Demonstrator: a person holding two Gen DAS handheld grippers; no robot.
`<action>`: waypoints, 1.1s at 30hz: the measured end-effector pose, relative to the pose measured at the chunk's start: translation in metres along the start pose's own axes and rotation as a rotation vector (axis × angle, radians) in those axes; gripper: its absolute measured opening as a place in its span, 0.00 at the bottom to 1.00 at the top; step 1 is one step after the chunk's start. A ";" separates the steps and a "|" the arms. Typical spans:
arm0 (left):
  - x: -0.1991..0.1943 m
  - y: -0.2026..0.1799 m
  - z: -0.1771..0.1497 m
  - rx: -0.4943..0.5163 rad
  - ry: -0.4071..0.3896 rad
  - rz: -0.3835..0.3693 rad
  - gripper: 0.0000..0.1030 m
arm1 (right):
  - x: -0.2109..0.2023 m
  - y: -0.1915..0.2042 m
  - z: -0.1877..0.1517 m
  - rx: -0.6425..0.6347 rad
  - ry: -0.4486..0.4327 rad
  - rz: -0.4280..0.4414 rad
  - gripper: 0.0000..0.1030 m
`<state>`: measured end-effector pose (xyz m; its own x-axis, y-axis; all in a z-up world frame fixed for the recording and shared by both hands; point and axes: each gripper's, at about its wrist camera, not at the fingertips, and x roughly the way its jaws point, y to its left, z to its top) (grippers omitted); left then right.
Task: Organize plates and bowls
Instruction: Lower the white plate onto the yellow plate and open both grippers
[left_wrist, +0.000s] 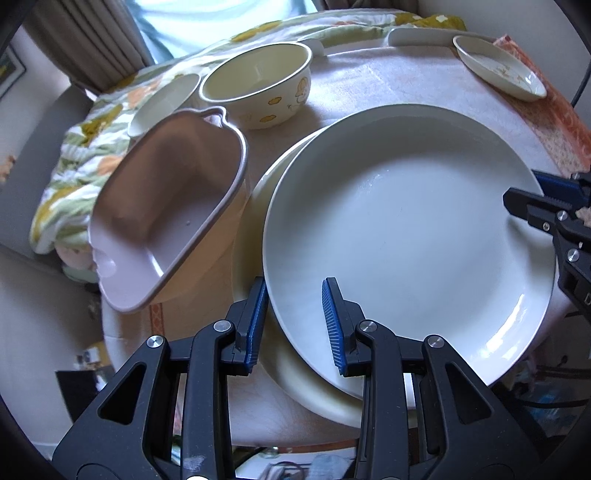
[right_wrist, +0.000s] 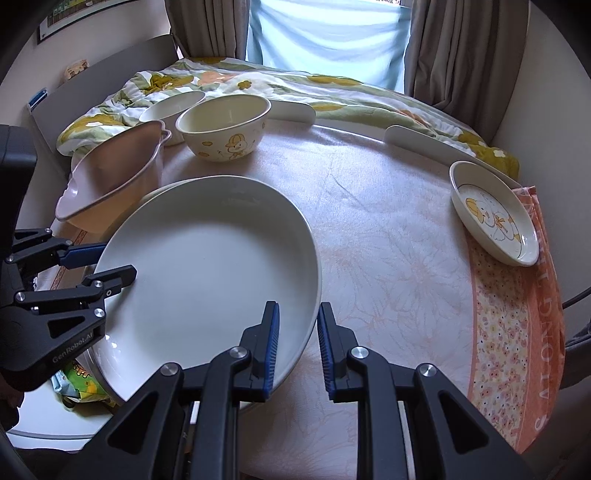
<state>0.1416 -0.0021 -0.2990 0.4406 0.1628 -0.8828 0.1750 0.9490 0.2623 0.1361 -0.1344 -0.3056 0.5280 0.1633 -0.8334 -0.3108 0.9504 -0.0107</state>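
1. While the worktop (right_wrist: 388, 258) carries two stacked large plates, two round bowls, one pink dish (left_wrist: 166, 206) and one small plate (right_wrist: 495, 214), both grippers meet the top plate (left_wrist: 406, 229).
2. Left gripper (left_wrist: 295, 325) jaws straddle its near rim; right gripper (right_wrist: 295, 347) jaws clamp its opposite rim.

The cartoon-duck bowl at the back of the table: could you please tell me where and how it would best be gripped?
Probably by the rim of the cartoon-duck bowl, coming from above on its near side: it stands upright and open, with one finger inside and one outside. The pink dish and another bowl crowd its left.
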 end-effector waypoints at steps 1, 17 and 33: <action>0.000 -0.001 0.000 0.007 -0.002 0.010 0.27 | 0.000 0.000 0.000 0.000 0.000 0.000 0.19; -0.003 -0.010 -0.001 0.077 -0.023 0.108 0.27 | 0.002 0.007 0.002 -0.048 0.004 -0.022 0.19; -0.007 -0.004 0.000 0.060 -0.026 0.097 0.27 | 0.001 0.005 0.003 -0.033 -0.005 -0.006 0.19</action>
<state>0.1382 -0.0068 -0.2939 0.4804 0.2454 -0.8420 0.1822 0.9112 0.3695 0.1372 -0.1284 -0.3048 0.5339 0.1589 -0.8305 -0.3335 0.9421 -0.0341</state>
